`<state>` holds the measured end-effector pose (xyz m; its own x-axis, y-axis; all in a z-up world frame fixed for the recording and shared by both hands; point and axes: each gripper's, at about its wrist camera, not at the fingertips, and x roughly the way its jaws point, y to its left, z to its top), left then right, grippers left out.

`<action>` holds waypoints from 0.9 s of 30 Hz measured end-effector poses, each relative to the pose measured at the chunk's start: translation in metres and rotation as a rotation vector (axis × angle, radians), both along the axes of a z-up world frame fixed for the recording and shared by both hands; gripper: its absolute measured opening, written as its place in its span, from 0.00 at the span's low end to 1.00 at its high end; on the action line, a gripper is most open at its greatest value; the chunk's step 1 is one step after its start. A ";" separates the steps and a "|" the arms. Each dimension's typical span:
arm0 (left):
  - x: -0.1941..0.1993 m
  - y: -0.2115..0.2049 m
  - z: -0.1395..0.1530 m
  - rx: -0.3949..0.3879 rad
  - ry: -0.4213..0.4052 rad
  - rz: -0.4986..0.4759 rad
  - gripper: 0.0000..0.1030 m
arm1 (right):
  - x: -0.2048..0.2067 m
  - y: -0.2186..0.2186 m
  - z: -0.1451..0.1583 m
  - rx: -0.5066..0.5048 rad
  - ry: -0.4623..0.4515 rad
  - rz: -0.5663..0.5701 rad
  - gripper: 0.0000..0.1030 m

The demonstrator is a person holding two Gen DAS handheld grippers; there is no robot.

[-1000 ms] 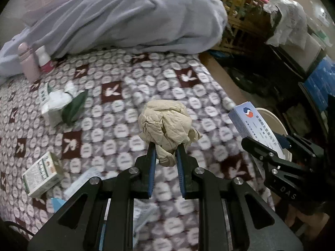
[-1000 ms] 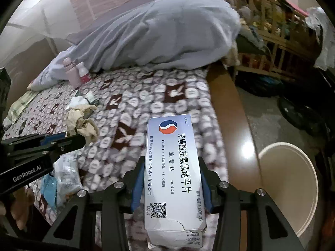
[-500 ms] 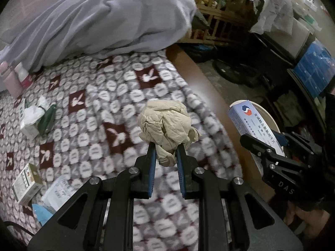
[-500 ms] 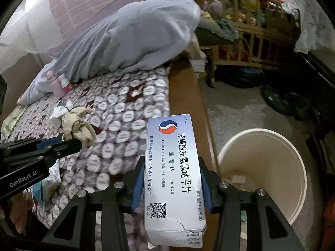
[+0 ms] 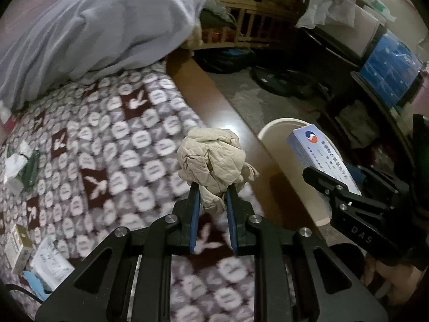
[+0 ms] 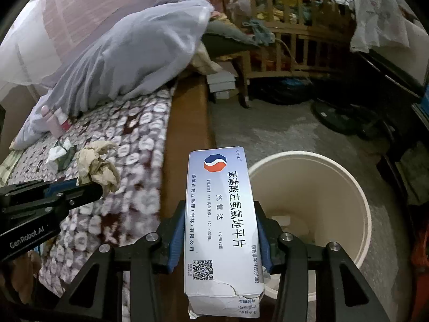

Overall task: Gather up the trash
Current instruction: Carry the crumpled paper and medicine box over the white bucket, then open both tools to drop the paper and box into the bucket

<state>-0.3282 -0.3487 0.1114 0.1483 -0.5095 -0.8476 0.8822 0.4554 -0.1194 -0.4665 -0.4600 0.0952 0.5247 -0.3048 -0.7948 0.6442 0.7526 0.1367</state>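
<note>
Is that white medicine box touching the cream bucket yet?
Apart. In the left wrist view the medicine box, pinched in the right gripper, hangs above the cream bucket, clear of its rim.

Two grippers: left gripper (image 5: pixel 211 196), right gripper (image 6: pixel 218 230); one crumpled paper wad (image 5: pixel 211 158); one white medicine box (image 6: pixel 222 220); one cream bin (image 6: pixel 335 187); two bottles (image 6: pixel 57 119) by grey bedding; one small green-white box (image 5: pixel 18 244); one wooden crib (image 6: pixel 284 24)
</note>
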 end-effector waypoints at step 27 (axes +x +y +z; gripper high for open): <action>-0.039 -0.070 -0.024 0.002 0.163 -0.146 0.16 | -0.048 -0.047 -0.021 0.045 0.037 -0.145 0.43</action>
<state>-0.3675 -0.4186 0.0877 -0.0662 -0.5140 -0.8553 0.9079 0.3246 -0.2653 -0.5147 -0.5075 0.0745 0.4478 -0.3386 -0.8276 0.7507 0.6451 0.1423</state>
